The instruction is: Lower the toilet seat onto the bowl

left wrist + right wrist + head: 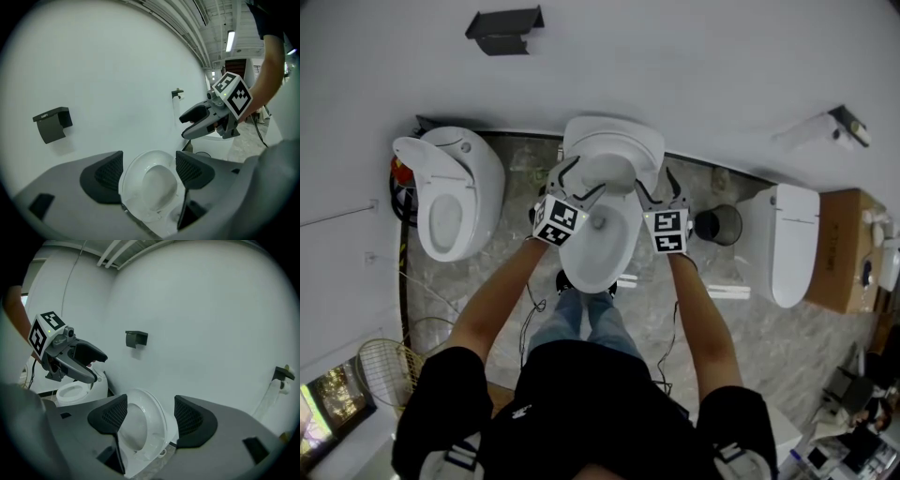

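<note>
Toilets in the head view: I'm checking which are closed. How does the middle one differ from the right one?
The middle toilet has its seat raised, bowl exposed; the right toilet is closed. The left gripper and right gripper flank the middle toilet; the right toilet stands untouched. Both are white.

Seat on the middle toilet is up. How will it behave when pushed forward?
The toilet seat looks like rigid moulded plastic, so it likely swings as one piece. Its glossy surface may be slippery to grip. Standing upright over the bowl, it could drop fast once tipped.
</note>
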A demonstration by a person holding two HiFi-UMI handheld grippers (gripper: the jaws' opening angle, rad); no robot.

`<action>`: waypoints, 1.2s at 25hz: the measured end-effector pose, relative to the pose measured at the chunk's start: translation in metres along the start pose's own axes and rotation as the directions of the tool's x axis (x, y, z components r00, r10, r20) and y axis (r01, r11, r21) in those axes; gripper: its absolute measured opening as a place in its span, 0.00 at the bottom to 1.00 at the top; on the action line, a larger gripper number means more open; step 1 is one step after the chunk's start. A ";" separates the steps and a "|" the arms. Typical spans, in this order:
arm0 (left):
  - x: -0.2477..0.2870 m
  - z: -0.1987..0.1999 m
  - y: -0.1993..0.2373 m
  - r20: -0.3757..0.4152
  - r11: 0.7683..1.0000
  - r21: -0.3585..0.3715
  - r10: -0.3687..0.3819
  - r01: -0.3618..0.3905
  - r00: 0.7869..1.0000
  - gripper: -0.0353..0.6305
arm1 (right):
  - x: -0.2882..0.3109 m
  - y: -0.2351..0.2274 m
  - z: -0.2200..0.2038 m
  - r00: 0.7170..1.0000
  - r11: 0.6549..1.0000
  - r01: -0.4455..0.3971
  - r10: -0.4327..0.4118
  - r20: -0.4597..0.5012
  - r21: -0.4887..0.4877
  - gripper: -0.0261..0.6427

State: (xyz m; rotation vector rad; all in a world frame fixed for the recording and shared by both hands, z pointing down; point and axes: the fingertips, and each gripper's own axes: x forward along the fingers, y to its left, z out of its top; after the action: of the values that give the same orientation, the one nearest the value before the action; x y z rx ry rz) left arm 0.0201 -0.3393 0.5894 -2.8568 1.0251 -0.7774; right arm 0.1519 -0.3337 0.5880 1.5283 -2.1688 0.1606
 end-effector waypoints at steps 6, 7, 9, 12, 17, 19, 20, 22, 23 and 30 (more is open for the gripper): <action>0.042 -0.026 0.014 -0.081 1.000 0.003 -0.010 0.011 0.997 0.58 | 0.044 -0.001 -0.023 0.997 0.998 -0.039 0.036 -0.074 -0.045 0.51; 0.049 -0.030 0.016 -0.096 1.000 0.006 -0.011 0.011 0.995 0.58 | 0.050 -0.001 -0.026 0.995 0.998 -0.046 0.042 -0.085 -0.051 0.51; 0.062 -0.039 0.022 -0.128 1.000 0.007 -0.011 0.012 0.992 0.57 | 0.062 -0.001 -0.033 0.992 0.996 -0.059 0.052 -0.111 -0.067 0.50; 0.080 -0.055 0.033 -0.181 1.000 0.010 -0.007 0.009 0.984 0.55 | 0.080 -0.003 -0.041 0.985 0.991 -0.084 0.067 -0.162 -0.103 0.49; 0.104 -0.075 0.043 -0.256 1.000 0.019 -0.007 0.013 0.967 0.54 | 0.106 -0.004 -0.057 0.969 0.985 -0.121 0.091 -0.231 -0.121 0.47; 0.112 -0.079 0.045 -0.277 1.000 0.027 -0.007 0.015 0.961 0.53 | 0.114 -0.004 -0.060 0.962 0.983 -0.136 0.101 -0.254 -0.125 0.46; 0.116 -0.081 0.047 -0.285 1.000 0.027 -0.008 0.016 0.959 0.52 | 0.118 -0.005 -0.062 0.959 0.982 -0.141 0.103 -0.265 -0.126 0.46; 0.123 -0.081 0.049 -0.295 1.000 0.024 -0.008 0.016 0.956 0.49 | 0.126 -0.007 -0.064 0.954 0.979 -0.146 0.102 -0.281 -0.139 0.44; 0.127 -0.081 0.050 -0.301 0.999 0.028 -0.008 0.017 0.954 0.47 | 0.129 -0.009 -0.064 0.953 0.977 -0.148 0.100 -0.286 -0.151 0.44; 0.149 -0.087 0.056 -0.379 0.994 0.102 0.003 0.039 0.925 0.37 | 0.145 -0.007 -0.076 0.926 0.933 -0.220 0.108 -0.362 -0.284 0.39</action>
State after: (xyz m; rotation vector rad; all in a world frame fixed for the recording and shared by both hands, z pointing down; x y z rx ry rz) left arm 0.0465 -0.4589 0.7229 -2.6856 0.9484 -1.3828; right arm 0.1446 -0.4331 0.7180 1.0474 -1.9306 0.1111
